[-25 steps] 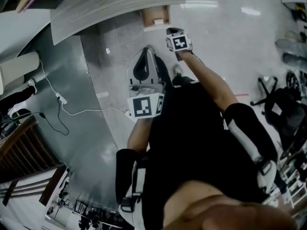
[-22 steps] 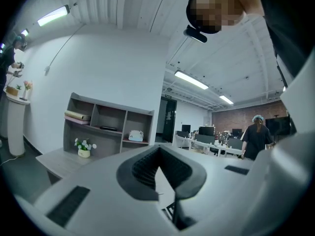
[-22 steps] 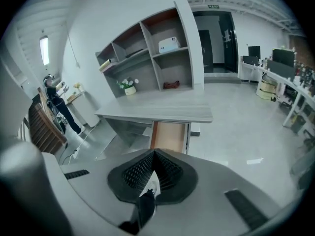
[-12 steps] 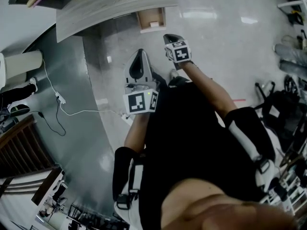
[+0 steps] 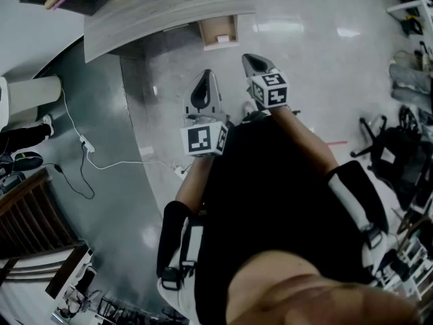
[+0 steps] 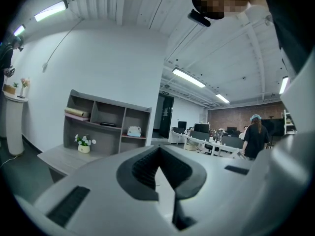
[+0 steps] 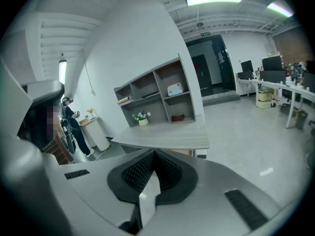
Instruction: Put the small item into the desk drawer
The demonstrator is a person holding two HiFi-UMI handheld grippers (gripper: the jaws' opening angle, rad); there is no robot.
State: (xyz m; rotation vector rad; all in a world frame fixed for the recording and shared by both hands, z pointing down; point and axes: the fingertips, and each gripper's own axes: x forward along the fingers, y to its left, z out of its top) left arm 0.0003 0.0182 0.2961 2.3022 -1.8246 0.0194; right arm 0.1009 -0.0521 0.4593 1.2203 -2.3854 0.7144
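Since a second ago my right gripper [image 5: 249, 59] has come up and back from the mouth of the drawer [image 5: 203, 34], and it now sits closer to me, beside the left gripper [image 5: 206, 74], which has barely shifted. Both grippers have their jaws pressed together with nothing between them; each gripper's own view shows the dark ribbed pads meeting and no object caught there.

From the head view I see a small pale item [image 5: 222, 39] lying inside the open drawer, which sticks out from under the edge of the desk [image 5: 169, 5]. I take that to be the task's thing, already placed.

What matters for my next move is that the drawer lies straight ahead of both grippers, up-frame from their tips and well apart from them. Its long axis runs out from the desk toward me, roughly in line with where the grippers point. The right gripper is the nearer one, so I judge it best placed to push the drawer front in, if the drawer is to be shut.

I can read no brand or label. The marker cubes carry only black-and-white squares, and the sign over the far doorway is too small to read.
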